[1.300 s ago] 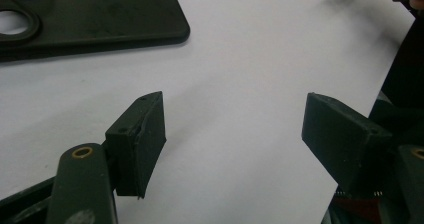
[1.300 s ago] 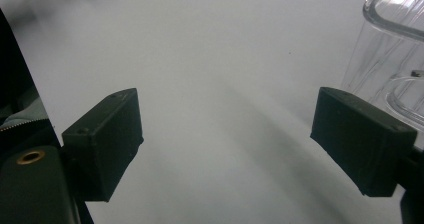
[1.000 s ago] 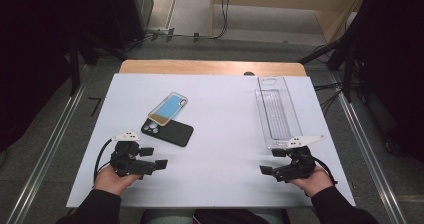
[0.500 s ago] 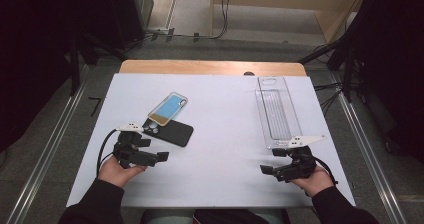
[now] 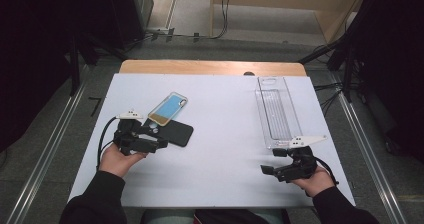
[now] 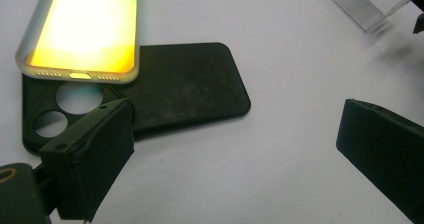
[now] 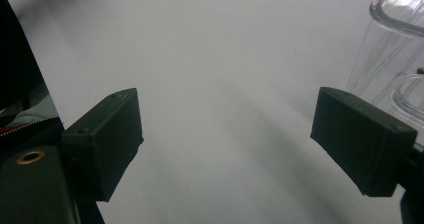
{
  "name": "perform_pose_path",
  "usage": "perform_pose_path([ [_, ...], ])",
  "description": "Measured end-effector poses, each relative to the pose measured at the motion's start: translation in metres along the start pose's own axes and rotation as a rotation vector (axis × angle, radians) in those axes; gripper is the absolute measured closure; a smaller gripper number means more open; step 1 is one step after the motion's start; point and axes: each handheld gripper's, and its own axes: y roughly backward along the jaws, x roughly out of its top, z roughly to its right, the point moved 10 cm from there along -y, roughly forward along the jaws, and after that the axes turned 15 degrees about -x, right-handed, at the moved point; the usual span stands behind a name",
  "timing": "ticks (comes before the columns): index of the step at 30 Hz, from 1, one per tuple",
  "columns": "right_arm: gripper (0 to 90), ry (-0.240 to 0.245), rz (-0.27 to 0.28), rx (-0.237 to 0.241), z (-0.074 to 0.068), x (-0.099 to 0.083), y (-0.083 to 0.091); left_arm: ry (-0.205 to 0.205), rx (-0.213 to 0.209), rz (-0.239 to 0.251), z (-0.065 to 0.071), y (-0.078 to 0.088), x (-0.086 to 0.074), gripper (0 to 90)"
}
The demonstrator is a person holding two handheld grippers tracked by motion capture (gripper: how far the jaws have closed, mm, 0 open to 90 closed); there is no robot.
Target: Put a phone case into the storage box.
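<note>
A phone in a clear case, its back blue and yellow, lies at the table's left with its lower end resting on a black phone case. My left gripper sits just left of the black case and points right along its near edge. Its jaws have just been opening and now stand open; in the left gripper view the black case and phone lie just beyond them, nothing gripped. My right gripper rests near the front right, open over bare table.
A long clear plastic tray lies lengthwise at the right, its near end just beyond the right gripper; its wall shows beside the right jaw. The white tabletop ends on a wooden strip at the back. Cables cross the floor behind.
My left hand has moved away from the person and up to the black phone case, and its jaws have spread wider. The right hand has kept still.
</note>
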Motion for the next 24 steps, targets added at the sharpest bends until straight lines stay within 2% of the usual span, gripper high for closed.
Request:
perform_pose_path([
  [5, 11.3, -0.001, 0.001, 0.002, 0.0, 0.0, 0.0, -0.021, 0.024, -0.02, -0.007, -0.002, 0.009, 1.8],
  [10, 11.3, -0.001, -0.002, 0.003, 0.0, -0.001, 0.0, -0.022, 0.023, 0.005, -0.014, 0.0, 0.023, 1.8],
  [17, 11.3, 0.003, 0.0, 0.007, -0.001, 0.0, 0.0, -0.025, 0.021, 0.007, -0.023, -0.002, 0.039, 1.8],
  [19, 11.3, 0.003, -0.001, 0.01, -0.002, 0.0, 0.0, -0.052, 0.044, 0.012, -0.03, -0.004, 0.049, 1.8],
  [22, 11.3, 0.003, 0.002, 0.009, -0.001, 0.0, 0.0, -0.046, 0.045, 0.029, -0.034, -0.007, 0.056, 1.8],
  [24, 11.3, -0.005, -0.001, 0.007, -0.001, 0.0, 0.0, -0.045, 0.06, 0.02, -0.042, -0.013, 0.061, 1.8],
])
